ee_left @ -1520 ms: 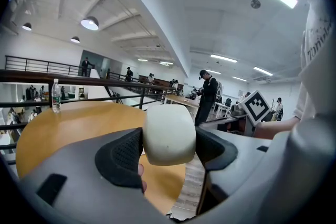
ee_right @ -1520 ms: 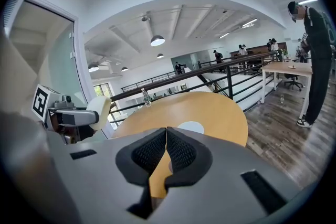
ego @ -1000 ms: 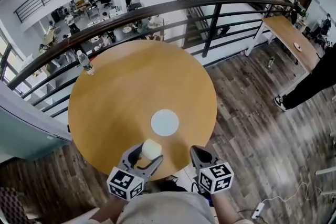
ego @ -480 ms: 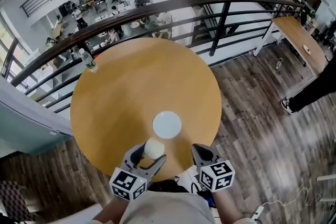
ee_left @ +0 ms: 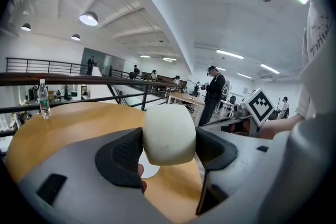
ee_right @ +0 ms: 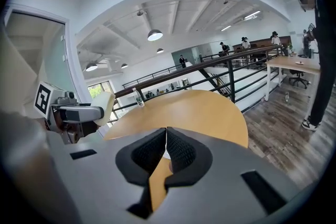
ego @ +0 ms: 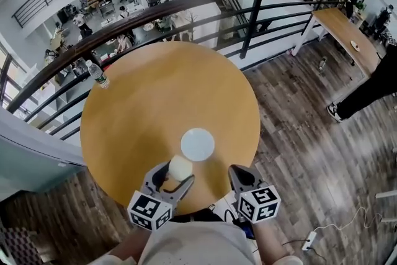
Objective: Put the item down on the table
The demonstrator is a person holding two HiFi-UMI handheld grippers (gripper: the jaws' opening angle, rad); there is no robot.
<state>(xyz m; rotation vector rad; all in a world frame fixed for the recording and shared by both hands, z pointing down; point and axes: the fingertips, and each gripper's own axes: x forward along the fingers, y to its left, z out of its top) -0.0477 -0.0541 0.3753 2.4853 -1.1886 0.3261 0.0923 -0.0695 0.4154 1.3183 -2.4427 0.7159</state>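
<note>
Left pads [ee_left: 125, 157] are clamped on both sides of the cream-white rounded soft-looking block [ee_left: 169, 134]. It sits square between them, held off the surface over the near edge of the round tan wooden table [ego: 155, 96]. So the left gripper [ego: 172, 178] has the item. The right gripper [ee_right: 166, 139] has its jaws pressed together on nothing and hangs just beside the table's near rim.

To do the put-down cleanly, I'd bring the block straight down onto bare wood just short of the flat white round disc [ego: 197, 144]. Keep it level, and only spread the jaws once the bottom is actually resting. It looks squishy, so opening early could let it bounce or roll off the near edge. Then back out toward the body without clipping it. The clear plastic water bottle [ego: 97, 75] is well apart at the far left rim, so no worries there.

Versus a second ago, the block has crept a little forward, closer to the disc. The grip looks the same, and the right gripper hasn't really budged.
</note>
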